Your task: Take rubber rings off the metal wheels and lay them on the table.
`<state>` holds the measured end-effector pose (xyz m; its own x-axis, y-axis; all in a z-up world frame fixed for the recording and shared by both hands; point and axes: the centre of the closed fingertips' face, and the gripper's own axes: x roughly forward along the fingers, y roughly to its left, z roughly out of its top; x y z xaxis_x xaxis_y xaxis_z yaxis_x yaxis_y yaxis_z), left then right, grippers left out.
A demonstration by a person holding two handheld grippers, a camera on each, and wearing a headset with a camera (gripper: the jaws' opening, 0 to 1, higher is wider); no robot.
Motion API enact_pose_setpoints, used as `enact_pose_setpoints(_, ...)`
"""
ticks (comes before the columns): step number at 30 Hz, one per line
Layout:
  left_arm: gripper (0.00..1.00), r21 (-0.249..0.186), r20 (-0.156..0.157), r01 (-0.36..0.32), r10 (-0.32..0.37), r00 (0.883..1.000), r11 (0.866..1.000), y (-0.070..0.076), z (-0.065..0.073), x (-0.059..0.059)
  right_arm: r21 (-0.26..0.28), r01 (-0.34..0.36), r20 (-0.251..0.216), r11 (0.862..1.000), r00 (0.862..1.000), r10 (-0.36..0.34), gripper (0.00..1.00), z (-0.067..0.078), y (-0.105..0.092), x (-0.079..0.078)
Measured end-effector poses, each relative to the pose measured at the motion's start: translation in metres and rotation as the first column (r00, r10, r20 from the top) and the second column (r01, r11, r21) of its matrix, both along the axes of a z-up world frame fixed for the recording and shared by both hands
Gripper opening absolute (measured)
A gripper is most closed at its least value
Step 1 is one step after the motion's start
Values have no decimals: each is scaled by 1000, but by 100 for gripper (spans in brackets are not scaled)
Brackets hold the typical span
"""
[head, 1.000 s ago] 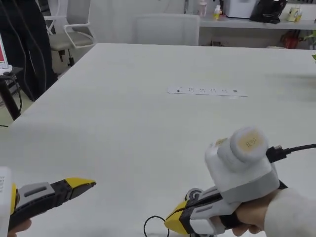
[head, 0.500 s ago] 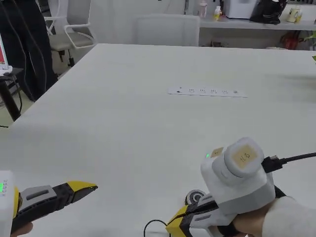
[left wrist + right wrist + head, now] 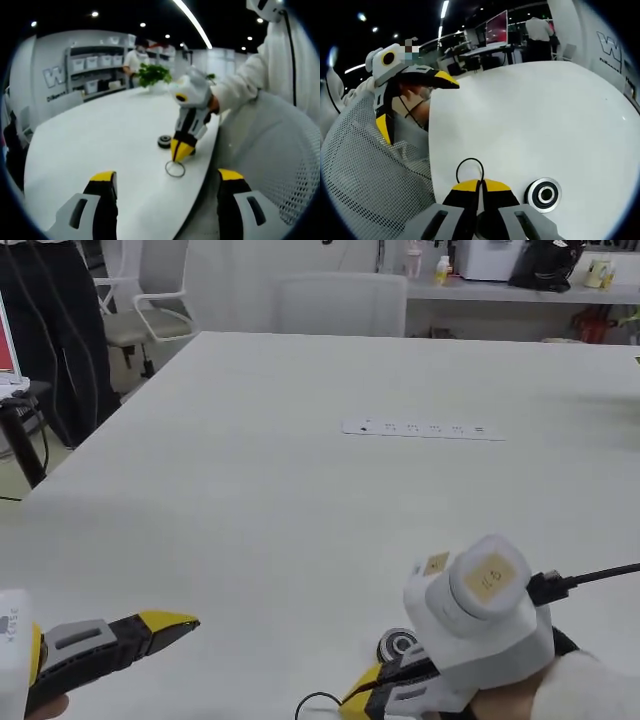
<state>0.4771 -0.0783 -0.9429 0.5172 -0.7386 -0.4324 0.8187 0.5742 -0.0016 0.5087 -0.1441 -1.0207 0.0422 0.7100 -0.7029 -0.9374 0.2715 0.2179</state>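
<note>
While the right claw (image 3: pixel 480 186) clamps a rubber ring (image 3: pixel 469 171) already off the metal wheel (image 3: pixel 543 195), only laying it on the worktop (image 3: pixel 530 115) seems left; left claw (image 3: pixel 166 176) apart

Head view: high, looking forward and down across the tabletop (image 3: pixel 300 490), far shelves at top.
Left gripper view: low, off the near edge, facing the right gripper (image 3: pixel 181 156), fairly near.
Right gripper view: low and close, facing back along that edge.
Shared by all three: rubber ring (image 3: pixel 175 169), metal wheel (image 3: pixel 164 141).
</note>
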Motion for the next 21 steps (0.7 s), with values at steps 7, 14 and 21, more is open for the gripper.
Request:
enact_pose_setpoints(7, 82, 2, -3, -7, 7, 1000, 1000, 1, -1, 0, -6, -8, 1, 1000, 1000, 8, 1, -4, -1, -1)
enact_pose_setpoints(14, 82, 10, -1, -8, 8, 1000, 1000, 2, -1, 0, -3, -4, 0, 1000, 1000, 4, 2, -4, -1, -1)
enact_pose_setpoints(21, 82, 10, 0, -14, 14, 1000, 1000, 3, 0, 0, 10, 2, 10, 1000, 1000, -3, 3, 2, -1, 1)
